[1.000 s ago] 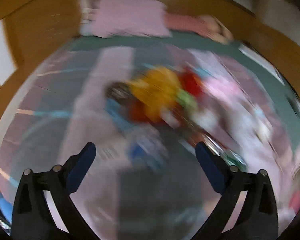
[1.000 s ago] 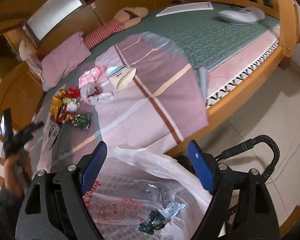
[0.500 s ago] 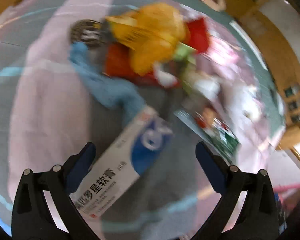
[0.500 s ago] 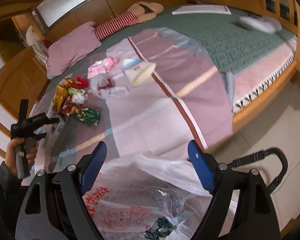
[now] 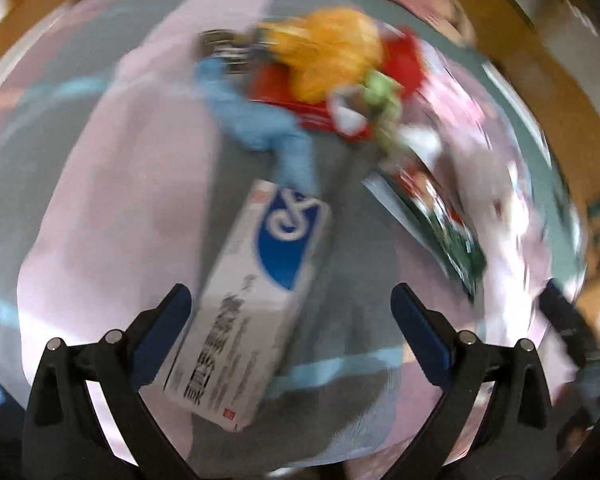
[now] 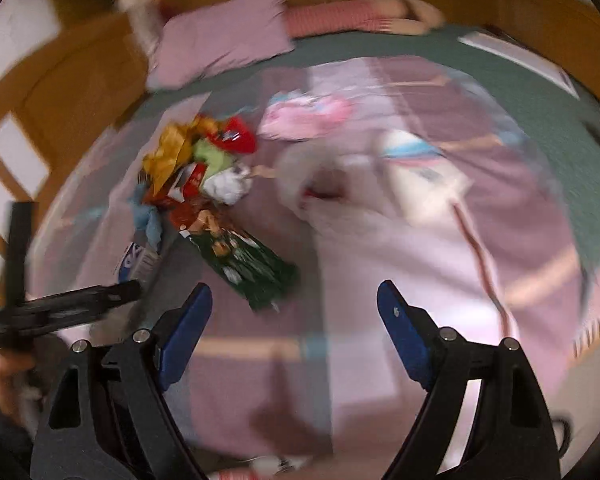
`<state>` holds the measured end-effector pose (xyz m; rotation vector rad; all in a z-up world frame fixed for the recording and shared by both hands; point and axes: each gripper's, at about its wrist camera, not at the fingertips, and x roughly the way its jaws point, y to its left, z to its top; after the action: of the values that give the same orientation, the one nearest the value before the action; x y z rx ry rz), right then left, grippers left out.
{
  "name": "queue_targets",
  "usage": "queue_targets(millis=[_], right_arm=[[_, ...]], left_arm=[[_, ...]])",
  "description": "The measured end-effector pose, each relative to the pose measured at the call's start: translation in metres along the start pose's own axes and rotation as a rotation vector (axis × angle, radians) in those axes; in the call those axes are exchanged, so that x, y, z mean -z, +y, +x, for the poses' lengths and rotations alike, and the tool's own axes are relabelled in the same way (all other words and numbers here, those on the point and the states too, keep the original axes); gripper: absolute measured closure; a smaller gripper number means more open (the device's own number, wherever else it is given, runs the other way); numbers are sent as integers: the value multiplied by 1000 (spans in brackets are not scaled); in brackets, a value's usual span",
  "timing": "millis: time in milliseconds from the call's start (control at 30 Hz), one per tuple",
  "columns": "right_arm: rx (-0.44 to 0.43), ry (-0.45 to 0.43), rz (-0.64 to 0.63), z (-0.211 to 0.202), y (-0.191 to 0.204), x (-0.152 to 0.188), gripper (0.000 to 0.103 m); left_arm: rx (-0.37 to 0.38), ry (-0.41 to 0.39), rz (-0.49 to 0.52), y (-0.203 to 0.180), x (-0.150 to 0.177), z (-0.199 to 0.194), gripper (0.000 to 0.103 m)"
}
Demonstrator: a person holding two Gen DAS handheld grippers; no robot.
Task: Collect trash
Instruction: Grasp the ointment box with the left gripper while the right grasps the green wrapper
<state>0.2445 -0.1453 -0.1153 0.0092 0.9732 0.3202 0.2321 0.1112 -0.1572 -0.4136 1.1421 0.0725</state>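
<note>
Your left gripper (image 5: 290, 316) is spread wide over the box (image 5: 256, 312), which lies slantwise on the blanket (image 5: 112, 200), nearer your left finger. It's white with a blue patch. Your right gripper (image 6: 294, 316) is also spread, empty.

A box (image 5: 256, 300) lies on the blanket (image 5: 100, 208), wrappers (image 5: 332, 52) piled behind it.

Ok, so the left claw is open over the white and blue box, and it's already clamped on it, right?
Not clamped. In the left wrist view the left claw is open, its fingers spread wide, with the white and blue box lying loose on the bedspread between them.
</note>
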Motion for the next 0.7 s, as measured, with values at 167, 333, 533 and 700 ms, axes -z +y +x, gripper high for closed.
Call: queue_targets(millis=[167, 333, 533, 700], right_arm=[[-9, 103, -115, 55, 33, -11, 20], [-8, 96, -158, 51, 47, -3, 71], [16, 39, -106, 7, 38, 9, 76], [38, 5, 45, -25, 11, 31, 76]], left_arm=[[26, -32, -136, 26, 0, -6, 4], [62, -30, -145, 24, 1, -7, 4], [65, -12, -79, 13, 7, -6, 4], [-8, 27, -13, 0, 17, 4, 4]])
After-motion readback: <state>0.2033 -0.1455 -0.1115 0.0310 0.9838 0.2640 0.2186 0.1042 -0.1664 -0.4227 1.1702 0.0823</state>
